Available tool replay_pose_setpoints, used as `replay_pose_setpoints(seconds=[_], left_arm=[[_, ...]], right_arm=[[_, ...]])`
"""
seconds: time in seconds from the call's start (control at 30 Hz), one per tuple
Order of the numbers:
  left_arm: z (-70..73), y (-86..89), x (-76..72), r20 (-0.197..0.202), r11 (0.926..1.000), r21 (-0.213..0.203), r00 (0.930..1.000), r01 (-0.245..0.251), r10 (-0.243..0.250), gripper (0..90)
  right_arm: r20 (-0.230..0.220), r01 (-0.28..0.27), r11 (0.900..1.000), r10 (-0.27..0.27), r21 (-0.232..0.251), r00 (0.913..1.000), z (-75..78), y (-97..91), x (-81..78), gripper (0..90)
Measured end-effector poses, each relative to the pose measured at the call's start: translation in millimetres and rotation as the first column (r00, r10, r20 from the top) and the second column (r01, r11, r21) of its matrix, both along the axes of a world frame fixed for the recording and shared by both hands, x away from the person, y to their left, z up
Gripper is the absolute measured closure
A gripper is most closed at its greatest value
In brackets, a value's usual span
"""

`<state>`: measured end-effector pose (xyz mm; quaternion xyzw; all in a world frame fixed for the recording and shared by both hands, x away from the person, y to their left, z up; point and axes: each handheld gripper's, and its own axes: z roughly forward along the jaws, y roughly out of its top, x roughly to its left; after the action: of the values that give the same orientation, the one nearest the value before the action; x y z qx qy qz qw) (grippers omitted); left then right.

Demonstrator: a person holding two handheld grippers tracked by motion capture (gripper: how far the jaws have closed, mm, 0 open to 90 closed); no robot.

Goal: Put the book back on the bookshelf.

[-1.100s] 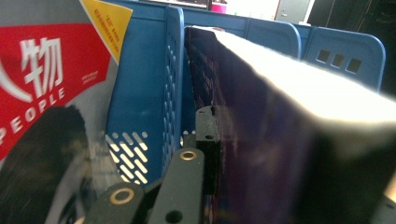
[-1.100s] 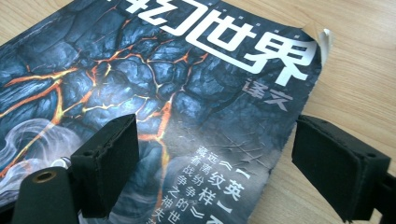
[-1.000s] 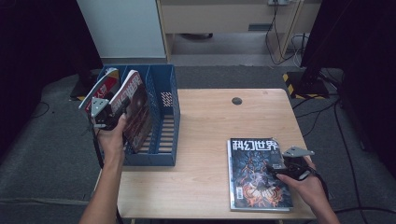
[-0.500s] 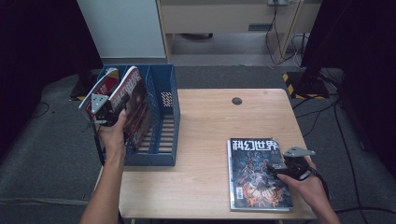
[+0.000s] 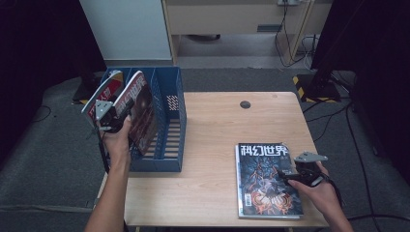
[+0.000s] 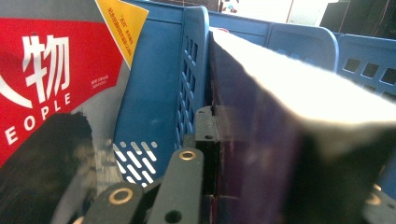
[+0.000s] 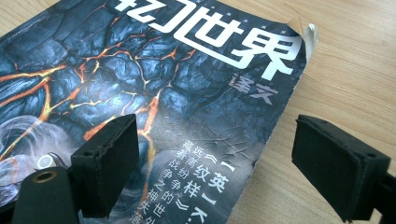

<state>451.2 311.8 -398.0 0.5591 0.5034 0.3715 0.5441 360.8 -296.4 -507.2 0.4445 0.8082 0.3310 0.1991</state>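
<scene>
My left gripper (image 5: pixel 112 117) is shut on the edge of a magazine (image 5: pixel 139 112) with a dark and red cover, holding it tilted over the blue file rack (image 5: pixel 170 126). In the left gripper view that magazine (image 6: pixel 261 154) is clamped between the jaws, beside a blue divider (image 6: pixel 154 93). A red-covered magazine (image 5: pixel 103 94) leans in the rack's leftmost slot. On the table's front right lies a dark magazine (image 5: pixel 266 179) with lava-like cracks and white Chinese title. My right gripper (image 5: pixel 286 177) hovers open over its right edge, with one pad (image 7: pixel 109 163) over the cover and the other over bare wood.
The wooden table (image 5: pixel 217 140) has a small black round disc (image 5: pixel 245 104) near its far edge. The rack stands along the table's left side. Cables and a yellow-black striped base (image 5: pixel 302 84) lie on the floor beyond the far right corner.
The left gripper and its magazine have shifted only slightly over the rack. The right gripper has stayed where it was, still open.
</scene>
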Motion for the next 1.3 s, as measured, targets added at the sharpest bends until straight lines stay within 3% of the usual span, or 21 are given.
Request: replay_pose_setpoints(seconds=[0.27, 0.43, 0.73, 1.2, 1.3], left_arm=[[0.1, 2.4, -2.5, 0.002, 0.9995, -0.017, 0.9997, 0.026, -0.026, 78.5], [0.0, -0.4, -7.5, 0.012, 0.9995, 0.001, 0.9994, 0.032, -0.032, 63.9], [-0.8, 6.4, -24.5, 0.011, 0.9996, -0.003, 0.9995, 0.028, -0.028, 52.2], [-17.9, 1.9, -61.5, -0.011, 0.9988, -0.007, 0.9987, 0.049, -0.049, 47.3], [-21.9, 1.2, -69.0, -0.028, 0.9994, 0.013, 0.9991, 0.031, -0.031, 47.0]], right_arm=[[-0.006, -0.007, 1.0000, 0.007, -0.001, 1.0000, -0.1, 1.8, -0.3, 15.0], [-0.005, -0.007, 1.0000, 0.007, 0.000, 1.0000, 0.0, 2.1, -0.3, 14.9], [-0.002, -0.012, 0.9999, 0.012, -0.001, 0.9999, 0.0, 4.3, -0.6, 14.7], [0.002, -0.029, 0.9996, 0.029, 0.004, 0.9996, 1.7, 8.2, -1.0, 14.7], [0.004, -0.029, 0.9996, 0.029, 0.006, 0.9996, 1.7, 9.5, -1.1, 14.2]])
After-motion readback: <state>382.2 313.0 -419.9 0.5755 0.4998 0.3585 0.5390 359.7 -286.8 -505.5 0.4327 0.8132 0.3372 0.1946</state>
